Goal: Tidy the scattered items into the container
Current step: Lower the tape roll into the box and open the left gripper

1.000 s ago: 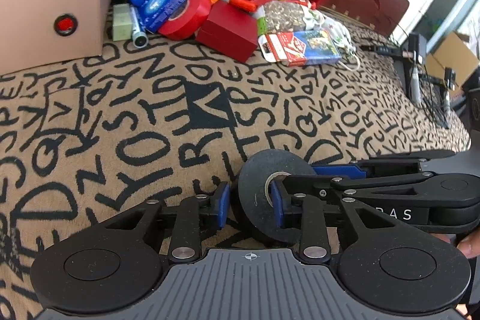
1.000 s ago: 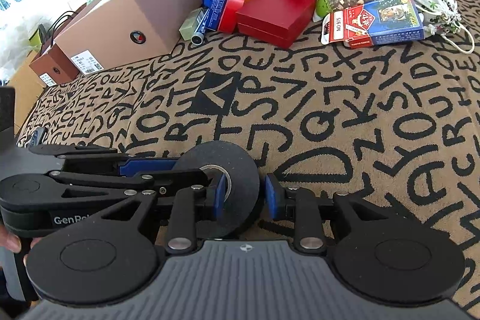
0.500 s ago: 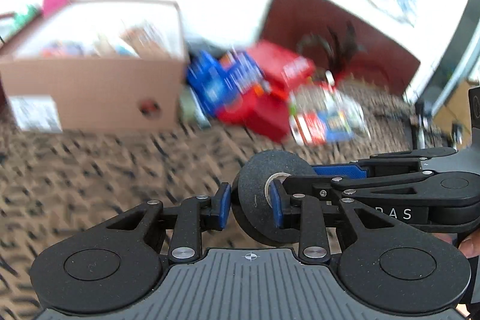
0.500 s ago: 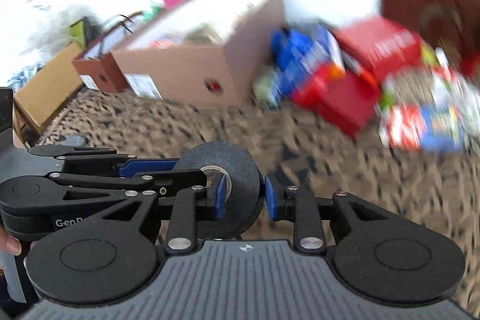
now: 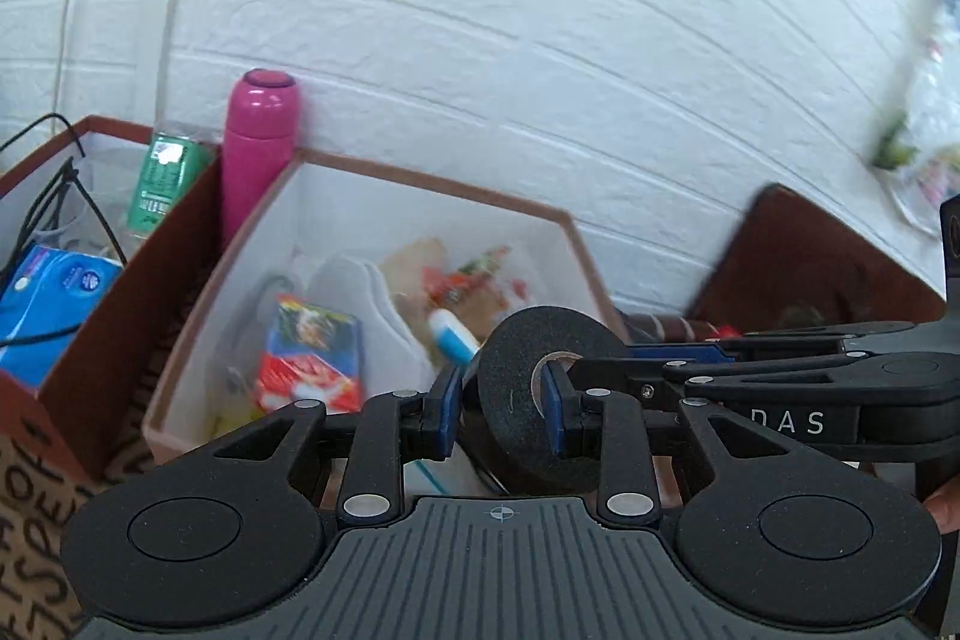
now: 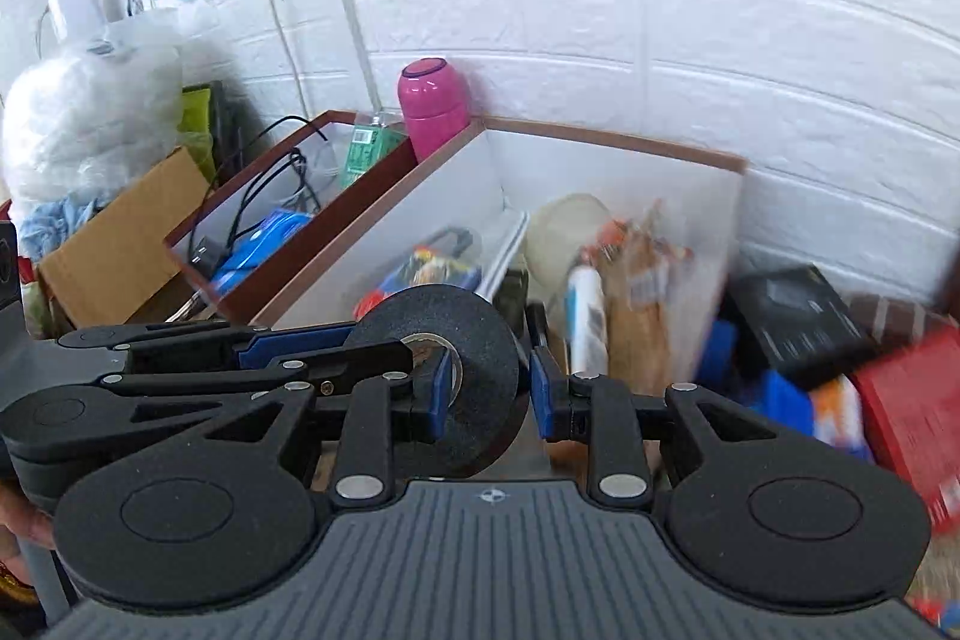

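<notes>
Both grippers — left gripper (image 5: 501, 418) and right gripper (image 6: 486, 394), each clamping the black tape roll (image 5: 540, 400) — are now rising off the patterned table, the roll hanging upright just over the near wall of the open box (image 5: 420, 181).

Tape roll (image 5: 528, 400) above box (image 5: 420, 187).

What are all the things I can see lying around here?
tape roll: one, black, gripped by both grippers above the white-lined box
white-lined box: one, brown rim, against the wall, holding blurred packets
second box: one, brown, beside it, holding cables and a blue pack
flask: one, pink, upright behind the boxes
red box: one, far right
left gripper: black, blue pads
right gripper: black, blue pads
</notes>
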`<state>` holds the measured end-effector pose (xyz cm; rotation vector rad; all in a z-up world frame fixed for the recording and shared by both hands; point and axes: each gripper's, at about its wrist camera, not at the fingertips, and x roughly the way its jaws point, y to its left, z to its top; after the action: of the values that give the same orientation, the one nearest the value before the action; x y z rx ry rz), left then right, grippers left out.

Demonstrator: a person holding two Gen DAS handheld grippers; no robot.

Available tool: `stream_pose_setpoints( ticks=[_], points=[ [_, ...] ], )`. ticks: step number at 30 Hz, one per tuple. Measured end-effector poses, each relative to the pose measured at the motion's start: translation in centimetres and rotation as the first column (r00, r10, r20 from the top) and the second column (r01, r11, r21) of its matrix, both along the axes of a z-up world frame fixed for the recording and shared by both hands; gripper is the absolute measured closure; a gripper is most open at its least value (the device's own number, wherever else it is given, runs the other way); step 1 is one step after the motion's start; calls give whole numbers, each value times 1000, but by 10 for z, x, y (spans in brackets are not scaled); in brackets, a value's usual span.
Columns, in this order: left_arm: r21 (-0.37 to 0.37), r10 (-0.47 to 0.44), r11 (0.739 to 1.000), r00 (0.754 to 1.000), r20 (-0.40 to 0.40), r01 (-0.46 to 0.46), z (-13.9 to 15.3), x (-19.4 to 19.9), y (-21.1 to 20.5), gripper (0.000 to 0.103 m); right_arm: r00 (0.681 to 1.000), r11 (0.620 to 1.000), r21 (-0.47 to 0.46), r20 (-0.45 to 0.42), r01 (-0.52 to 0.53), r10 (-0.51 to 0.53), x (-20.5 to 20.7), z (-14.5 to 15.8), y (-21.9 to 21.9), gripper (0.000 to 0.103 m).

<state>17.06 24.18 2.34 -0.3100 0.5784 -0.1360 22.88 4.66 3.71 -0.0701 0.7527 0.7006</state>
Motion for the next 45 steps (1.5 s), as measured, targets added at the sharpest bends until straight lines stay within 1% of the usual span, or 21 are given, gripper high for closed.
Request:
stream_pose_setpoints(
  ticks=[4,5,7,8,9,10,11,12,13,16,22,26,29,30,32,35,37,40,43,44,45],
  points=[
    [-22,42,999,999,4,-41,-7,48,36,78,1000,1000,19,-6,-1,2,50,-6,28,71],
    [-28,58,998,998,9,-57,-8,59,44,75,1000,999,37,-2,2,-2,65,-7,35,70],
    [-64,113,992,994,-6,-113,-15,81,61,48,1000,997,74,4,-9,9,91,-14,45,70],
    [-89,152,984,988,-33,-155,-19,87,70,25,1000,997,80,-1,-5,5,102,-20,48,67],
    [-101,204,973,977,-59,-209,-25,89,78,12,1000,998,61,-5,22,-22,109,-26,49,46],
    [-112,217,968,974,-60,-223,-30,89,84,12,997,997,30,23,69,-69,111,-30,49,24],
    [-133,171,976,984,-42,-175,-33,88,87,12,994,996,24,68,84,-85,110,-34,47,17],
    [-127,151,980,988,-39,-155,-34,87,87,12,993,997,41,97,65,-69,109,-35,42,19],
    [-107,154,982,987,-35,-157,-34,85,85,12,994,997,60,95,45,-50,111,-36,38,19],
    [-67,157,985,987,-20,-158,-31,79,81,9,995,993,96,60,76,-82,112,-31,24,19],
    [-51,115,992,991,-67,-118,-21,65,65,9,993,997,9,91,76,-77,86,-21,17,17],
    [23,90,996,988,-123,-88,-14,57,44,10,991,994,-74,115,80,-72,64,-15,12,19],
    [111,92,991,983,-156,-75,-14,58,30,19,985,989,-113,151,96,-78,52,-12,3,20],
    [127,91,989,982,-166,-70,-15,60,26,19,986,989,-114,150,95,-78,50,-11,-1,20],
    [127,82,990,978,-189,-58,-20,65,22,21,986,988,-116,149,98,-80,45,-9,-8,20],
    [103,47,994,973,-225,-25,-28,75,17,32,983,987,-127,164,98,-77,40,-9,-17,20],
    [115,39,993,968,-246,-11,-34,84,13,38,983,987,-127,166,103,-81,42,-11,-22,20],
    [128,95,990,959,-265,-63,-44,106,17,44,985,988,-117,151,101,-83,47,-15,-28,20],
    [63,198,980,949,-244,-188,-48,127,37,39,986,988,-115,143,103,-86,51,-20,-34,20],
    [43,249,968,943,-221,-245,-49,132,45,36,986,988,-113,142,105,-88,51,-21,-36,20],
    [26,296,954,932,-210,-298,-49,134,51,40,986,988,-112,139,110,-94,52,-22,-39,20]
  ],
)
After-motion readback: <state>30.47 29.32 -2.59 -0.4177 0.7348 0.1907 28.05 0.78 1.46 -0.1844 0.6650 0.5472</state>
